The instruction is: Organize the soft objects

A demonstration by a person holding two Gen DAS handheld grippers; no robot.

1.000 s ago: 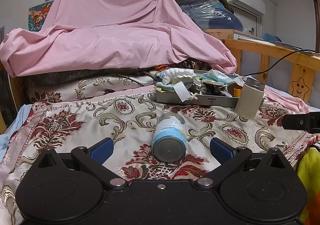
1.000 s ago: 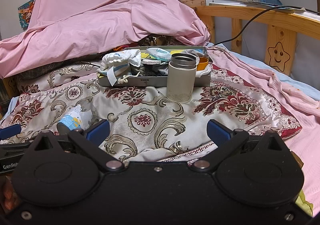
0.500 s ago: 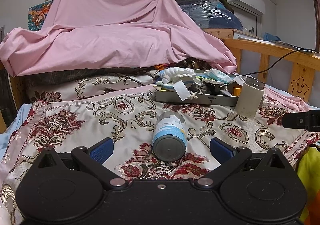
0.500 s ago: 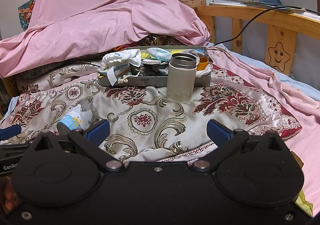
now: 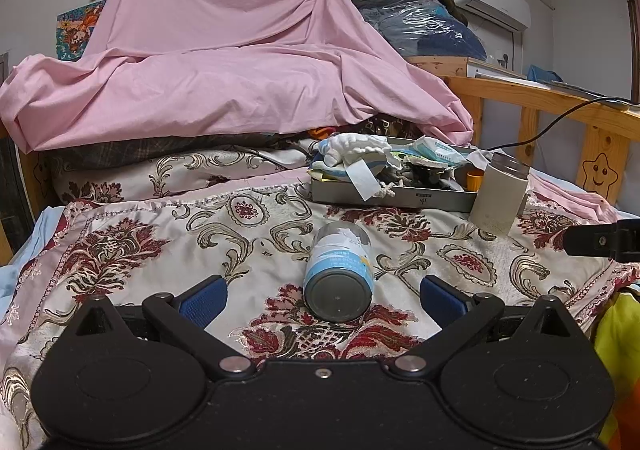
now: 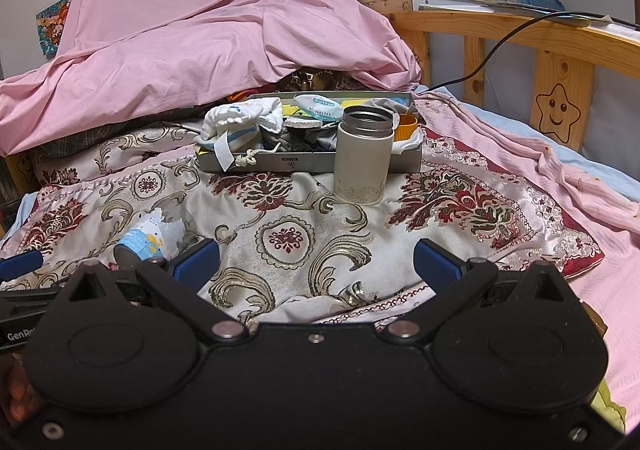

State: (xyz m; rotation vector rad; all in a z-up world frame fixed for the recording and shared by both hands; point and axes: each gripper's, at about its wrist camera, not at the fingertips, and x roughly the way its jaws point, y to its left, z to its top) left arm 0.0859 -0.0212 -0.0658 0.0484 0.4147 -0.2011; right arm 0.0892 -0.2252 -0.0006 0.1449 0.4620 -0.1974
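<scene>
One can (image 5: 338, 282), one flask (image 6: 363, 155), one tray (image 6: 308, 161) — both claws agape.

A bed (image 6: 600, 169) with a wooden rail carries a patterned blanket (image 5: 248, 242); on the blanket lie a can (image 5: 338, 276) on its side, an upright beige flask (image 6: 362, 157) and a grey tray (image 6: 308, 161) heaped with soft things; pink sheet (image 5: 224, 81) piles behind.
</scene>
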